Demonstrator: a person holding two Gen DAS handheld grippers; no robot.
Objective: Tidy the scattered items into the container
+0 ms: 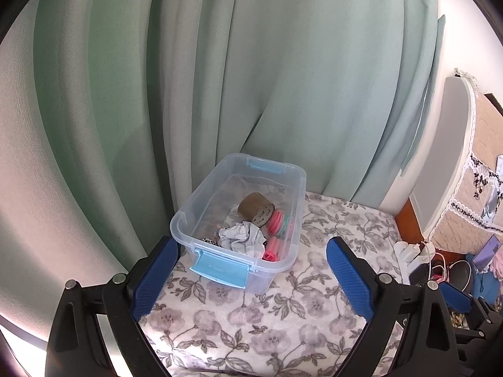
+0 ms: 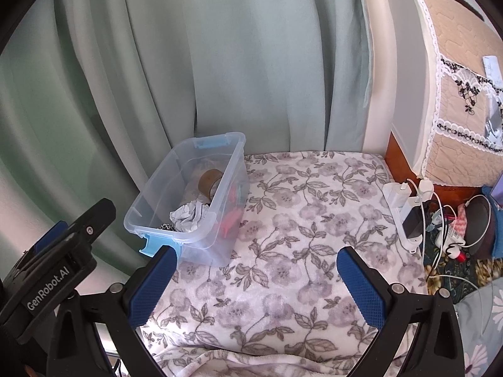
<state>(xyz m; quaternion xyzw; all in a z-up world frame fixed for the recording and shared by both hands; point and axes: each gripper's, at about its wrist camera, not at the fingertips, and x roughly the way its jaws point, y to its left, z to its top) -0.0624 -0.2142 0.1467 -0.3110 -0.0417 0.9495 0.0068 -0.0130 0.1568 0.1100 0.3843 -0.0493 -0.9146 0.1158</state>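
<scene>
A clear plastic container (image 1: 201, 207) with pale blue latches stood on a floral blanket (image 1: 276, 320), at its far left corner, close against the green curtain (image 1: 220, 78). Inside lay a crumpled paper ball (image 1: 242, 238) toward the near end, a brown cardboard roll (image 1: 253, 209) on its side behind it, a stack of pink and green rings (image 1: 278, 221) beside the roll, and a pink item (image 1: 272, 251) along the right wall. Something black and white with spots (image 1: 209, 241) showed just left of the paper ball; what it was could not be told.

The left tongs (image 1: 251, 279) were held above the blanket just before the container's near end, blue pads wide apart and holding nothing, the left pad (image 1: 154, 279) beside the container's near left corner. The right tongs (image 2: 256, 286) were likewise spread apart and empty, over the middle of the blanket, with the container off to their left.

Beyond the blanket's right edge sat a white charger block (image 2: 397, 193) with tangled white cables (image 2: 440, 220), and a beige quilted cover with lace trim (image 2: 456, 72) hung behind.
</scene>
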